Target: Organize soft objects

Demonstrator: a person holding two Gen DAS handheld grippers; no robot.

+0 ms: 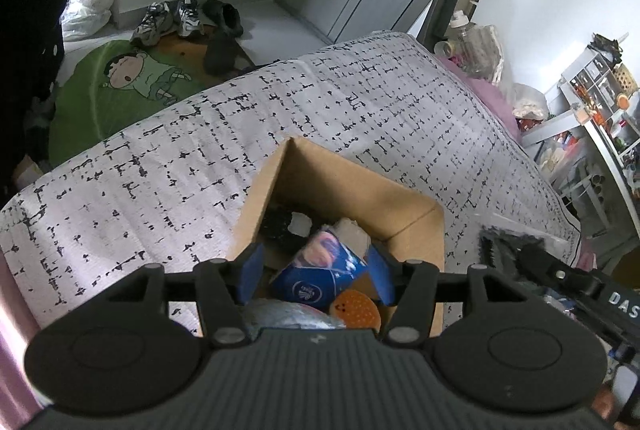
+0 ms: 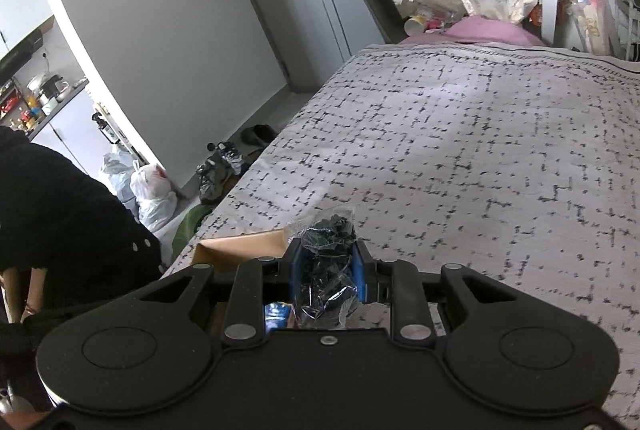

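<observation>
The right gripper point(image 2: 327, 272) has its jaws clamped on a crinkly clear bag of black stuff point(image 2: 326, 262), probably bound for the open brown cardboard box point(image 1: 352, 186) on the bed, while the left gripper point(image 1: 316, 276) hangs over it, jaws apart around a blue packet point(image 1: 320, 280).

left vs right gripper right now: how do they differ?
1. The left gripper has its jaws apart over the cardboard box, a blue packet between them with no clear pad contact; the right gripper is clamped on a clear bag of black items.
2. The left points into the box; the right sits over the patterned bedspread, beside the box.
Shared: black bodies, blue pads.
</observation>
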